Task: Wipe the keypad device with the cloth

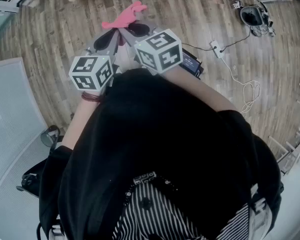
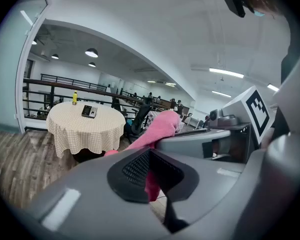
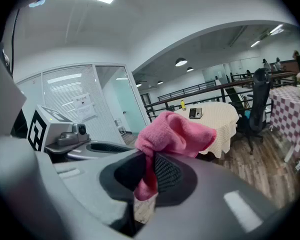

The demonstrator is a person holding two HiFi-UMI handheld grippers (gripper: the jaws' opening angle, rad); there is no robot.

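Both grippers are held close together over the wooden floor, tips meeting at a pink cloth [image 1: 124,16]. My right gripper [image 3: 150,176] is shut on the cloth [image 3: 172,134], which bunches above its jaws. My left gripper [image 2: 152,179] also pinches a strip of the cloth [image 2: 160,129], which runs up to the right gripper beside it. From above, the left gripper [image 1: 114,34] and right gripper [image 1: 131,30] converge under the cloth. The keypad device [image 2: 89,111] [image 3: 195,113] lies far off on a round table [image 2: 80,131] [image 3: 220,121] with a cream checked cover.
A yellow bottle [image 2: 75,98] stands on the table near the device. A dark office chair [image 3: 257,104] is beside the table. On the floor lie a dark box [image 1: 190,61], a power strip [image 1: 216,48] with white cable, and dark gear [image 1: 252,16]. Railings run behind the table.
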